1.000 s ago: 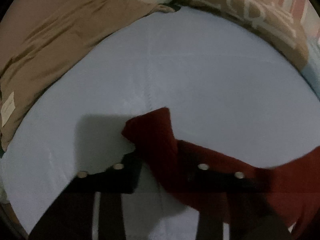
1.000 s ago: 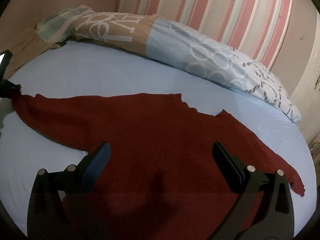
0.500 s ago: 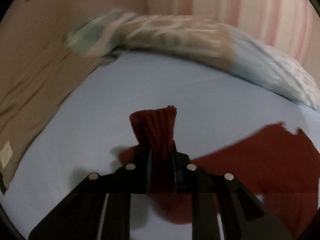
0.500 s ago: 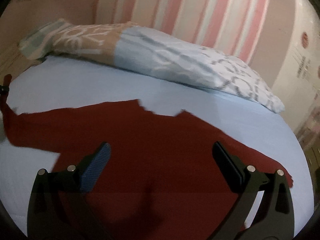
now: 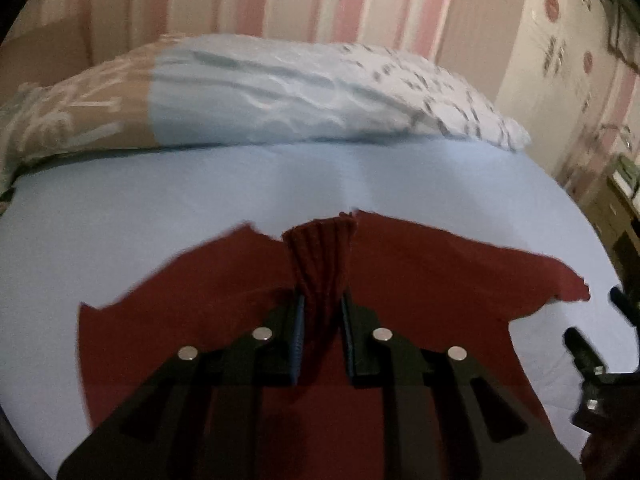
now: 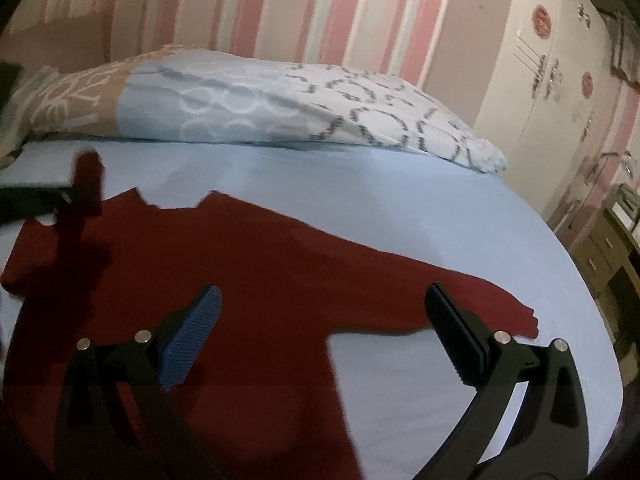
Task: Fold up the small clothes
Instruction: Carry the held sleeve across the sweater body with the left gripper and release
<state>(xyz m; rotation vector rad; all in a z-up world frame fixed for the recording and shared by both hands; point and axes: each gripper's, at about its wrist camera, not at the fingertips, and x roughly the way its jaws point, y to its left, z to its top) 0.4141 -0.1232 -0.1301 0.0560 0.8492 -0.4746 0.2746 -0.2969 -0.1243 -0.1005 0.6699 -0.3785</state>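
A dark red knit sweater (image 5: 420,280) lies spread on the light blue bed sheet (image 5: 160,216). My left gripper (image 5: 322,320) is shut on the ribbed cuff of its left sleeve (image 5: 322,252) and holds it over the sweater's body. In the right wrist view the sweater (image 6: 260,264) fills the middle, its right sleeve (image 6: 488,308) stretched to the right, and the left gripper with the raised cuff (image 6: 86,184) shows at the far left. My right gripper (image 6: 320,336) is open and empty, hovering above the sweater's right side.
A long patterned pillow (image 6: 280,108) lies along the far side of the bed against a pink striped wall (image 6: 340,12). A white wardrobe (image 6: 560,72) and a wooden drawer unit (image 6: 608,248) stand to the right of the bed.
My left gripper closed on the sleeve cuff and carried it right, over the sweater's body. My right gripper stayed open and shifted toward the right sleeve.
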